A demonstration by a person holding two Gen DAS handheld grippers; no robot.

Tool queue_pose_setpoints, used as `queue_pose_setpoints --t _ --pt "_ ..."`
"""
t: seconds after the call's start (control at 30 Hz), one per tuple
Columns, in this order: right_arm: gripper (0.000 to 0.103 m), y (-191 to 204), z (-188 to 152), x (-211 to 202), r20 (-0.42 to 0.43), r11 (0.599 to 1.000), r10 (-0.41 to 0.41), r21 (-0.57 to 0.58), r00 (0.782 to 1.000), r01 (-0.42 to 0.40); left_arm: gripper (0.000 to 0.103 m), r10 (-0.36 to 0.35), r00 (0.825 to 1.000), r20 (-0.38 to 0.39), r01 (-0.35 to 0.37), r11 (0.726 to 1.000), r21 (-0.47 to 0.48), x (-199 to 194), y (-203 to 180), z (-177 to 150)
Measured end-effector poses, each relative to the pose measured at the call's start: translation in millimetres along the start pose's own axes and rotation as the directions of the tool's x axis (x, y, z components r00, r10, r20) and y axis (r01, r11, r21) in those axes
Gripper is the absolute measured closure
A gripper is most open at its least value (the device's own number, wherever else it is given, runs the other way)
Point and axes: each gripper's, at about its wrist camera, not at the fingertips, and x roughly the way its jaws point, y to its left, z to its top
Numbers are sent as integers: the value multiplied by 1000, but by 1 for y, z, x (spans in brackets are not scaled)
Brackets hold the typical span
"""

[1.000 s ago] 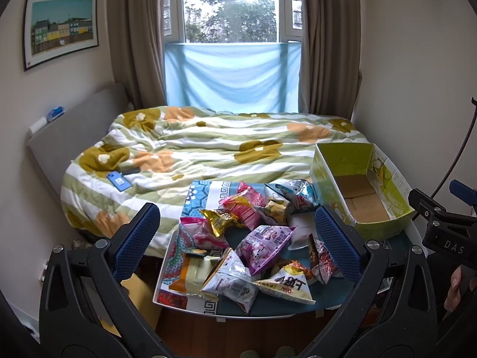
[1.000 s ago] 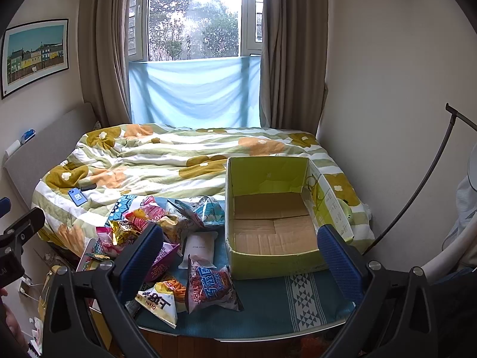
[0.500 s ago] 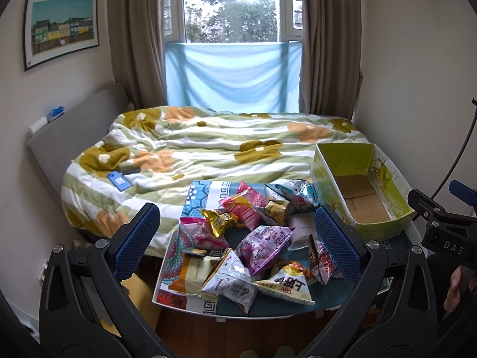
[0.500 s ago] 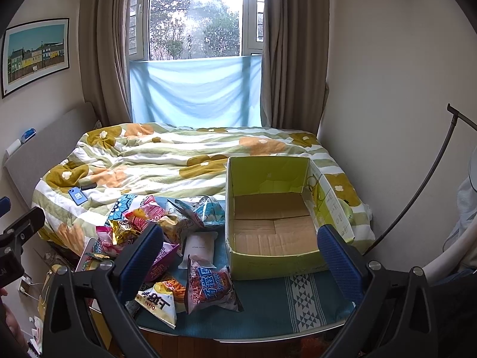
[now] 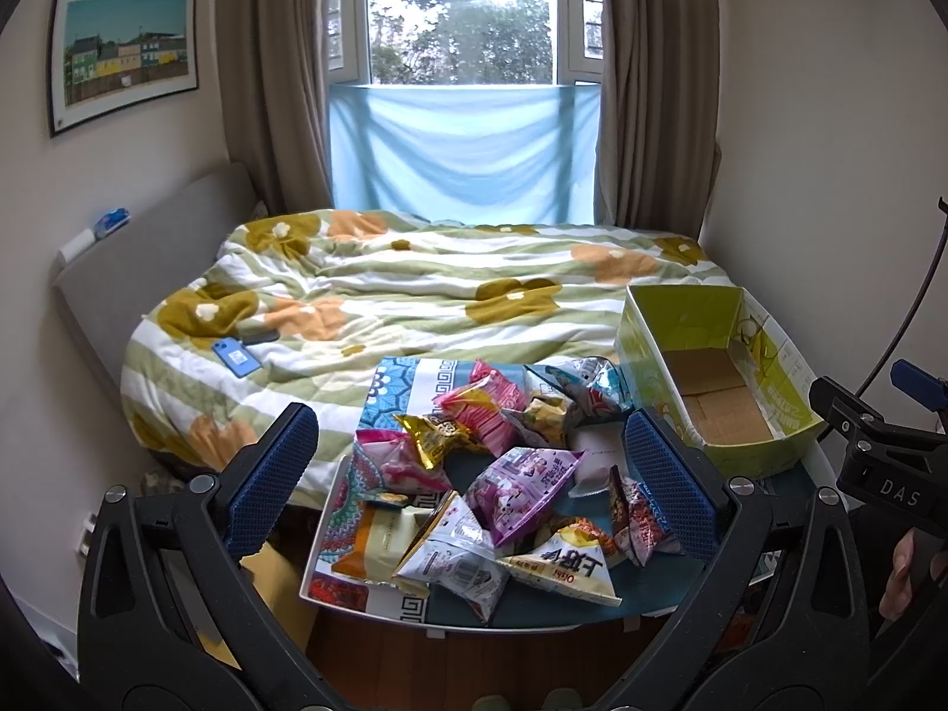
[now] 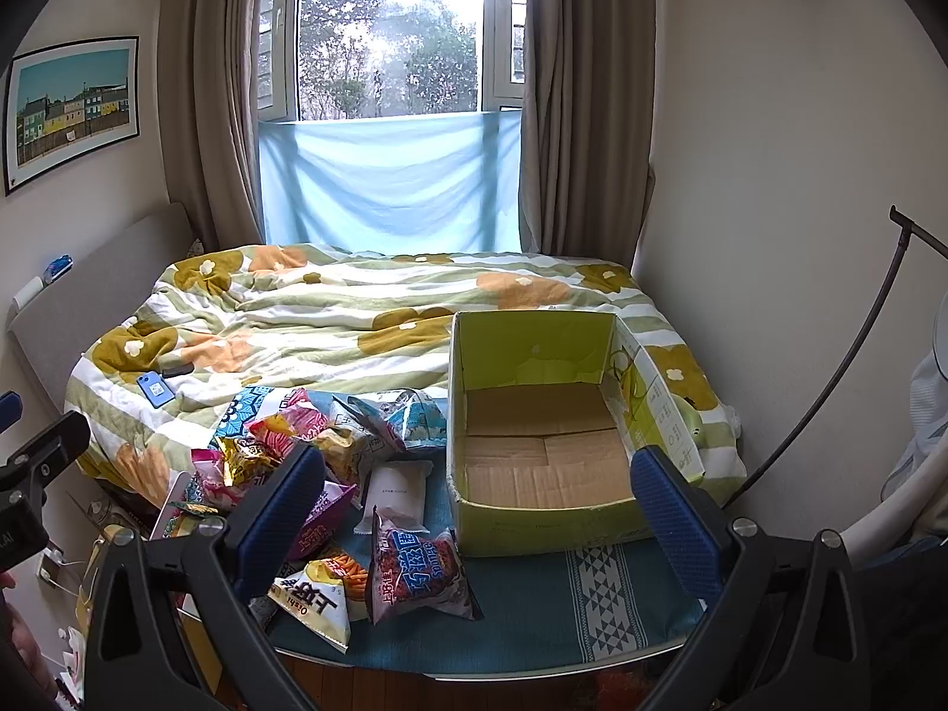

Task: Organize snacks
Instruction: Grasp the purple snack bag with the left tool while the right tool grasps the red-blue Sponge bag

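Observation:
A heap of several snack bags [image 5: 503,474] lies on a small table [image 5: 533,610] at the foot of the bed; it also shows in the right wrist view [image 6: 332,474]. An open, empty green cardboard box [image 6: 545,462] stands on the table's right side, also seen in the left wrist view [image 5: 717,391]. My left gripper [image 5: 471,486] is open and empty, held back from and above the bags. My right gripper [image 6: 480,521] is open and empty, in front of the box. A red-and-blue bag [image 6: 415,569] stands near the front edge.
The bed with a flowered quilt [image 5: 415,296] lies behind the table, with a blue phone [image 5: 237,355] on it. Walls close in on both sides. A black stand pole [image 6: 829,379] leans at the right. The table has a teal patterned cloth [image 6: 563,604].

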Motion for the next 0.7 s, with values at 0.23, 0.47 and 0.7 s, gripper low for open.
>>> queue_pose_setpoints --t 0.23,0.47,0.7 --pt "0 8 5 3 -17 1000 18 -6 1000 -18 0 31 999 -42 -32 999 -18 1 11 -4" --pt "0 19 -13 22 -98 992 102 -61 990 -108 0 64 987 -148 -68 997 -27 28 32 -47" --pt "0 29 -48 60 -226 990 122 -36 967 -133 0 -20 962 -274 21 1000 2 87 48 -77"
